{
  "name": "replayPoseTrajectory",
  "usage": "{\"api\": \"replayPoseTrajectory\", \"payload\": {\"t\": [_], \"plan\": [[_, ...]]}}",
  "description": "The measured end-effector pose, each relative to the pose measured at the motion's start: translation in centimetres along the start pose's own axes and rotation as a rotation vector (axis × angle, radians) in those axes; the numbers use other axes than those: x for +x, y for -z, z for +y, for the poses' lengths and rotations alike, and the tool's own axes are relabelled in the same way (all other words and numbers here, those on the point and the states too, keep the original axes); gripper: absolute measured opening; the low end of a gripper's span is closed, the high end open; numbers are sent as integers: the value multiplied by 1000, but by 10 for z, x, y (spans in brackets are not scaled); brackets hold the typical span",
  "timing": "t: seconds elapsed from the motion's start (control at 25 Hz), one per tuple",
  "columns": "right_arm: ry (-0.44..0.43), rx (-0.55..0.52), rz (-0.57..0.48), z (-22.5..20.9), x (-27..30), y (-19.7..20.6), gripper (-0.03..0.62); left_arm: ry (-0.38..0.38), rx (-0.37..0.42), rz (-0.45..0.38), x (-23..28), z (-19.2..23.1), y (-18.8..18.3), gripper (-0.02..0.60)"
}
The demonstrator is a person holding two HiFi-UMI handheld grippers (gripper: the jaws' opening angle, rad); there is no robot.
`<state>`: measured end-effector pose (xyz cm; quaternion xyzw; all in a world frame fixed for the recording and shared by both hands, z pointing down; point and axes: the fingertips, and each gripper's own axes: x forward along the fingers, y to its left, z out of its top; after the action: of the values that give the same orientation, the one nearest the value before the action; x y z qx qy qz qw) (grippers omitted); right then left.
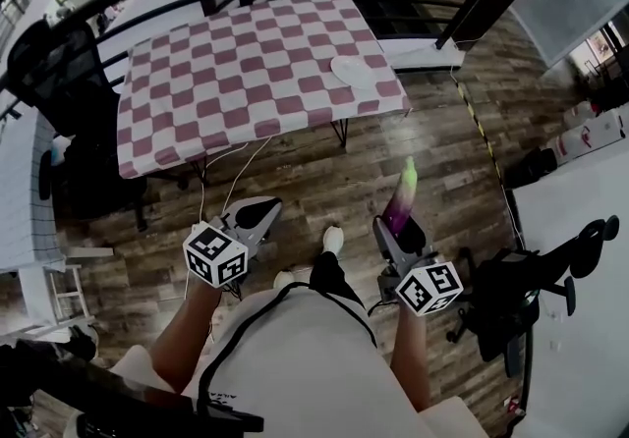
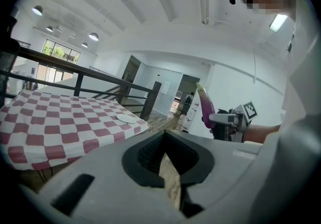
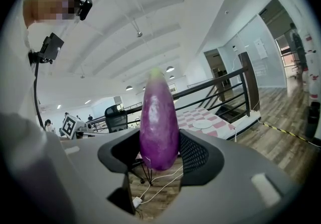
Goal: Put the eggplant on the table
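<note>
Right tongs [image 3: 159, 153] clenched on eggplant [image 3: 159, 117], long axis upright, stem end up. Left tongs [image 2: 165, 160] closed, empty. Tabletop [image 1: 246, 63] well ahead of both; right hand carries.

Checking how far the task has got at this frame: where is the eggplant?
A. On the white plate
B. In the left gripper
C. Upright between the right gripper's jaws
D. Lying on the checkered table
C: the right gripper view shows the eggplant standing upright, clamped between the jaws of the right gripper, with the checkered table and its white plate some way ahead.
</note>
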<state>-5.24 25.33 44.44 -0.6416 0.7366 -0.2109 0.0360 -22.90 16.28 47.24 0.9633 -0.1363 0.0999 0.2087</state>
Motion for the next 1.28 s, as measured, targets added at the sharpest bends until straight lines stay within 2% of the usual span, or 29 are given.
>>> {"api": "replayPoseTrajectory", "payload": {"t": [0.36, 0.84, 1.28], "plan": [[-25, 19, 11, -65, 41, -32, 244, -3, 15, 19, 79, 18, -36, 3], [-126, -9, 64, -158, 95, -83, 242, -31, 26, 14, 196, 21, -83, 3], [-178, 2, 103, -220, 109, -86, 242, -90, 8, 26, 244, 18, -83, 3]]}}
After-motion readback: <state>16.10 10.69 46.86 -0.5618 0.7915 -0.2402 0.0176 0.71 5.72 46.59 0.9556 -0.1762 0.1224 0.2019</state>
